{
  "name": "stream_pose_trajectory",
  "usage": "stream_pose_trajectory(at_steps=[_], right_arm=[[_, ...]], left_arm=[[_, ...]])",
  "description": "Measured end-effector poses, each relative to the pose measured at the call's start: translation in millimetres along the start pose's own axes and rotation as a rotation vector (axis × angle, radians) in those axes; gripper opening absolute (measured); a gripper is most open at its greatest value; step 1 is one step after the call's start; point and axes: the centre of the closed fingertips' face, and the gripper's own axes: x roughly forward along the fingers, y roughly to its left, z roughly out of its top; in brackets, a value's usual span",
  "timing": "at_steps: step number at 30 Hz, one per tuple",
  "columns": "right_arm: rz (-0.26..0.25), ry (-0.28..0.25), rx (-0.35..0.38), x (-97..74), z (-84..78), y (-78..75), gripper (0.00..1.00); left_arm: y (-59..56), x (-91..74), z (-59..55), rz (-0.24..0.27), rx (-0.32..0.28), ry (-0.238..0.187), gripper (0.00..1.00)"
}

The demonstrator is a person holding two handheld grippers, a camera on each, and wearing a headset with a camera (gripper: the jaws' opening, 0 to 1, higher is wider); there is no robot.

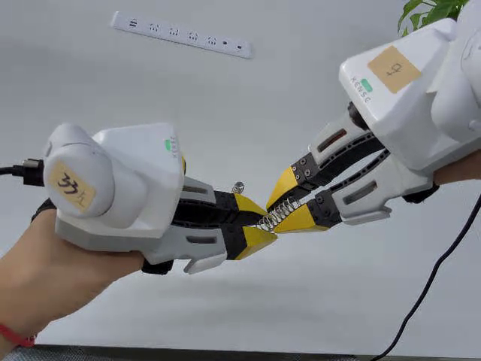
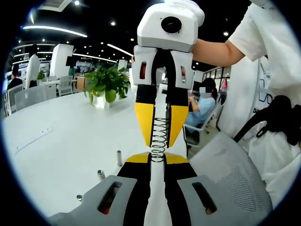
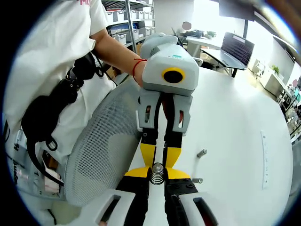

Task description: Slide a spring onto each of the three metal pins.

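You have one spring (image 1: 279,211), held in the air over the white table (image 1: 225,113), just beside one pin below it. In the left gripper view three pins sit on that table: the far pin (image 2: 119,157), the middle pin (image 2: 100,175) and the near pin (image 2: 79,197), all bare. One power strip (image 1: 180,34) lies at the far edge, and one plant (image 1: 432,11) is at the corner.

Your left gripper (image 1: 259,226) reaches in from the lower left, pointing right and roughly level. Your right gripper (image 1: 274,216) slants down from the upper right. The two meet nose to nose.

The right jaws are clamped along the sides of the spring. The left jaws are pinched together on the spring's near end.
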Motion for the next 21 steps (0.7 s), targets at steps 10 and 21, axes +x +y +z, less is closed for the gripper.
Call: stream_pose_trajectory(at_steps=[10,21], right_arm=[[0.003,0.009,-0.002,2.5,-0.4,1.2,0.07],[0.001,0.001,0.007,5.4,0.7,2.5,0.07]], left_arm=[[-0.5,0.4,-2.9,-0.004,0.000,0.004,0.06],[-1.7,-0.4,-5.5,-0.005,0.002,0.009,0.07]])
